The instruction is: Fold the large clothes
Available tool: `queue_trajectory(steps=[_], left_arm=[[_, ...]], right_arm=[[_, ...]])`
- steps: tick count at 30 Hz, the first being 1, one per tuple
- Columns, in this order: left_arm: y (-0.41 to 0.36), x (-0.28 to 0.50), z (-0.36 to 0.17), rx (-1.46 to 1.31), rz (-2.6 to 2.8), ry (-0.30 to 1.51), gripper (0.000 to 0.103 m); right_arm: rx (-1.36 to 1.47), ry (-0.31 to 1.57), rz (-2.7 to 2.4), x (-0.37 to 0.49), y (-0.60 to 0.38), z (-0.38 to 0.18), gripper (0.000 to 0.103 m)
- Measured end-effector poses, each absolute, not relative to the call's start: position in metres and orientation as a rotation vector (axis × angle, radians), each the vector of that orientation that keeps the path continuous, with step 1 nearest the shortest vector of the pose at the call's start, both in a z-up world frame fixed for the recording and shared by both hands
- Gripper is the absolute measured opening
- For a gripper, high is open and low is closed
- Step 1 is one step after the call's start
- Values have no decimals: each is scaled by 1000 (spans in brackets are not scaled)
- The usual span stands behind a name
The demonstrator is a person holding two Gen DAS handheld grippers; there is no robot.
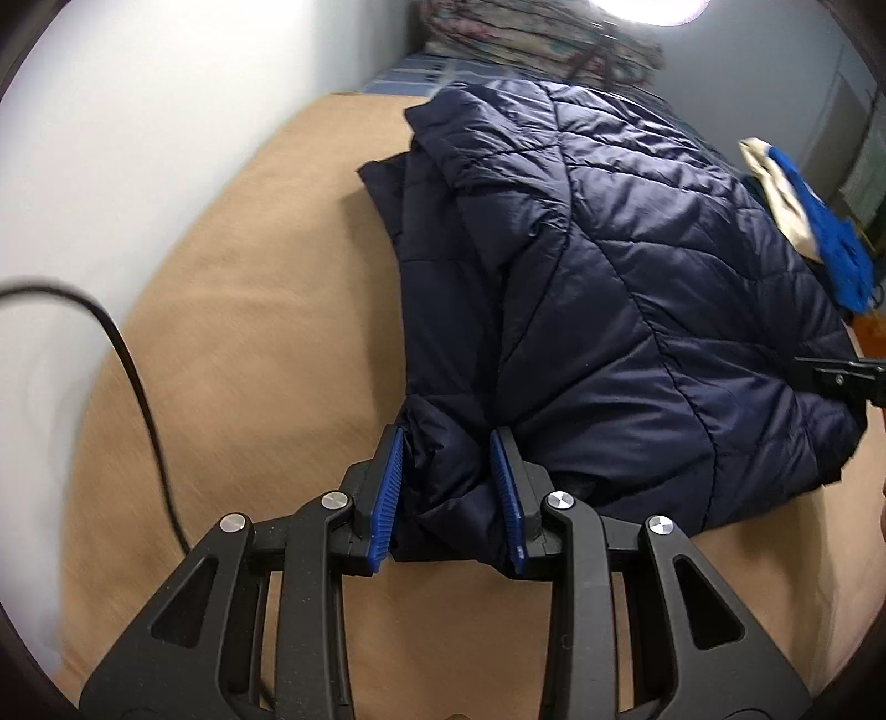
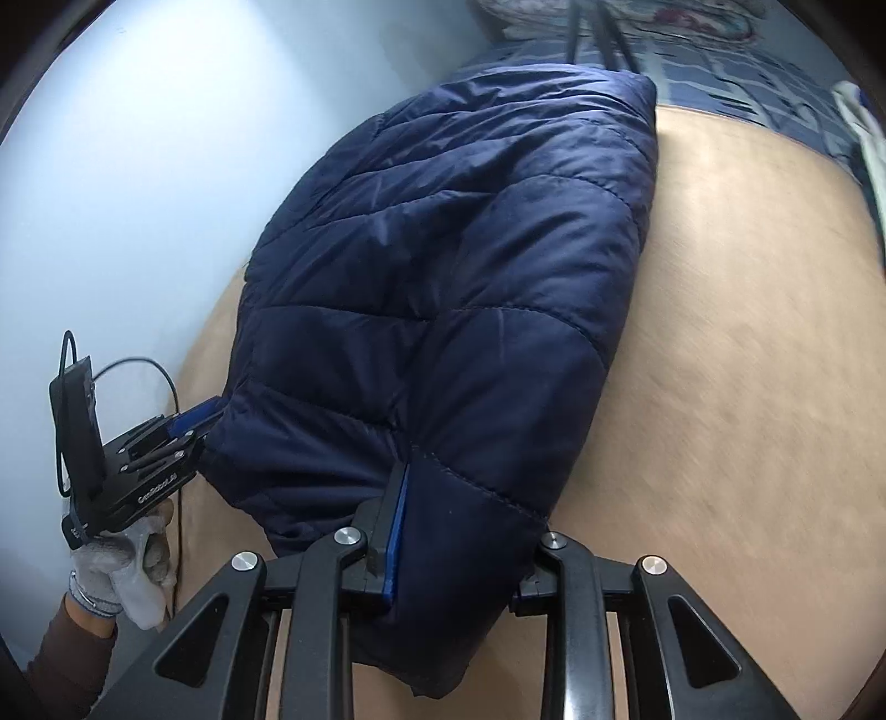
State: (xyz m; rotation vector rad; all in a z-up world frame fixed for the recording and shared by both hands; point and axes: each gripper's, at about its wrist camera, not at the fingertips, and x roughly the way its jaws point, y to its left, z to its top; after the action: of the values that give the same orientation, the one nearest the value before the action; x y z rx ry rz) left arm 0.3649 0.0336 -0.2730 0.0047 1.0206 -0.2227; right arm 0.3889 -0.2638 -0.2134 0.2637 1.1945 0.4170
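Observation:
A navy quilted puffer jacket (image 1: 609, 288) lies folded on a tan bed surface (image 1: 249, 332). My left gripper (image 1: 451, 443) is shut on a bunched near corner of the jacket between its blue pads. In the right wrist view my right gripper (image 2: 470, 498) is shut on the jacket's (image 2: 443, 277) other near corner; its right finger is hidden under the fabric. The left gripper (image 2: 194, 426) shows at the jacket's left edge, held by a gloved hand (image 2: 127, 565). The right gripper's tip (image 1: 836, 379) shows at the far right of the left wrist view.
A white wall (image 1: 138, 138) runs along the bed's left side. A patterned folded blanket (image 1: 526, 39) and a blue checked sheet (image 2: 747, 83) lie at the far end. A blue and white cloth (image 1: 808, 216) lies beyond the jacket. A black cable (image 1: 133, 376) hangs left.

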Motion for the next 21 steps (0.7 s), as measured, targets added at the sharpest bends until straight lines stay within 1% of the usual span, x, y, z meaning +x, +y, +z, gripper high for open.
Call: queue_trajectory(steps=[8, 11, 12, 14, 16, 18, 20, 21], left_arm=[[2, 330, -269, 48, -314, 1034, 32], [-2, 328, -269, 78, -324, 1022, 32], [-1, 321, -267, 88, -322, 1017, 32], [4, 319, -258, 73, -337, 1009, 32], [18, 311, -243, 39, -354, 980, 32], [22, 312, -225, 28, -356, 934, 32], [25, 316, -205, 15, -356, 885, 32], [24, 322, -197, -1, -362, 870, 32]], right_arm=[[274, 1201, 388, 378, -278, -210, 26], [265, 1193, 372, 379, -278, -215, 27], [247, 1184, 360, 381, -274, -213, 29], [216, 1193, 341, 386, -252, -209, 44], [183, 1184, 346, 385, -252, -198, 46], [129, 1132, 342, 384, -254, -180, 50], [106, 1063, 310, 382, -266, -162, 67], [97, 1018, 284, 386, -271, -151, 69]])
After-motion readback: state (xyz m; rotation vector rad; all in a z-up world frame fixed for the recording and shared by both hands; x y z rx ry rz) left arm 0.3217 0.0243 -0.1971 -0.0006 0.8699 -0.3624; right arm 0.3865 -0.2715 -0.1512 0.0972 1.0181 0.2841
